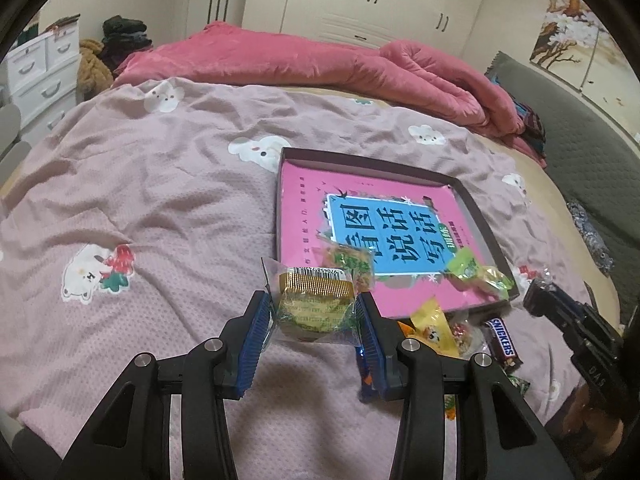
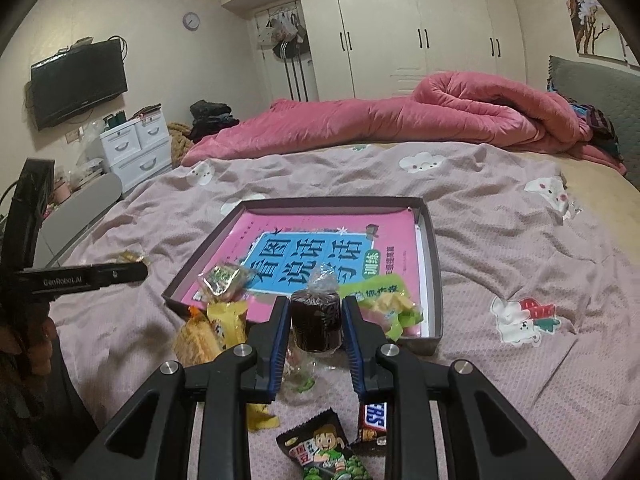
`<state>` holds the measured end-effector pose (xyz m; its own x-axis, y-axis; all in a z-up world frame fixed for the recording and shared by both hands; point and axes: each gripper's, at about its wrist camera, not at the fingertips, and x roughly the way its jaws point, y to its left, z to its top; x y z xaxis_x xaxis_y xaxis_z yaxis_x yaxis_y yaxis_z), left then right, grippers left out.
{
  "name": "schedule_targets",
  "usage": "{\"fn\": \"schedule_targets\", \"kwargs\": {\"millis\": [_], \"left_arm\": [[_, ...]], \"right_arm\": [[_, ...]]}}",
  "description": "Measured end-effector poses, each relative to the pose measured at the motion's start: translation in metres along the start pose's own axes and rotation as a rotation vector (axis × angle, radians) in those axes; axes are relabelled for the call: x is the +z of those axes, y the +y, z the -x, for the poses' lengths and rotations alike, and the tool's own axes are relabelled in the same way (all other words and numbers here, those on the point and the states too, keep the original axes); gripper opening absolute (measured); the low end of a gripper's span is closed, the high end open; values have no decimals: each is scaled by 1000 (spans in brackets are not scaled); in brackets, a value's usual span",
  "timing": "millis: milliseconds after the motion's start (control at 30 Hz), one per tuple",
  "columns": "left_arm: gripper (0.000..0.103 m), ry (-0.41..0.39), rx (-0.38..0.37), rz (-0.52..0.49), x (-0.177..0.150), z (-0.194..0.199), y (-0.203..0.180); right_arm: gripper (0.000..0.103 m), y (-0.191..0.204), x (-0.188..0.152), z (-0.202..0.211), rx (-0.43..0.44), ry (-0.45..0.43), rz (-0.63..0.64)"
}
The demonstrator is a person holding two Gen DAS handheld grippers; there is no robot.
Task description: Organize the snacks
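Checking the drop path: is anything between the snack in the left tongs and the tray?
Nothing visible blocks it. The left tongs grip a gold-and-green wrapped snack just short of the tray. Only its low near rim lies ahead. A green candy and lime packet sit near that edge; the rest is free.

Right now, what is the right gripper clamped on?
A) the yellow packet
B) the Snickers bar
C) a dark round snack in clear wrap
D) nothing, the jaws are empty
C. In the right wrist view the right gripper has both pads pressed on a dark round snack in clear wrap, while the Snickers bar lies on the bed below it.
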<state>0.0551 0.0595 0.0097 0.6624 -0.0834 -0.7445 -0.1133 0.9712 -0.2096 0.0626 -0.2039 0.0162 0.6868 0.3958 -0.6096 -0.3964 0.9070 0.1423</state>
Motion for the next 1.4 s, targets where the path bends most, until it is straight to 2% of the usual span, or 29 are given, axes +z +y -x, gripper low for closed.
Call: {"fn": "schedule_targets", "kwargs": {"millis": [867, 1400], "left_arm": [[46, 63, 62, -53, 9, -53, -5], [46, 66, 49, -76, 11, -65, -15]], "right_arm": [[27, -2, 8, -14, -27, 5, -20], [27, -12, 10, -36, -26, 37, -73]]}}
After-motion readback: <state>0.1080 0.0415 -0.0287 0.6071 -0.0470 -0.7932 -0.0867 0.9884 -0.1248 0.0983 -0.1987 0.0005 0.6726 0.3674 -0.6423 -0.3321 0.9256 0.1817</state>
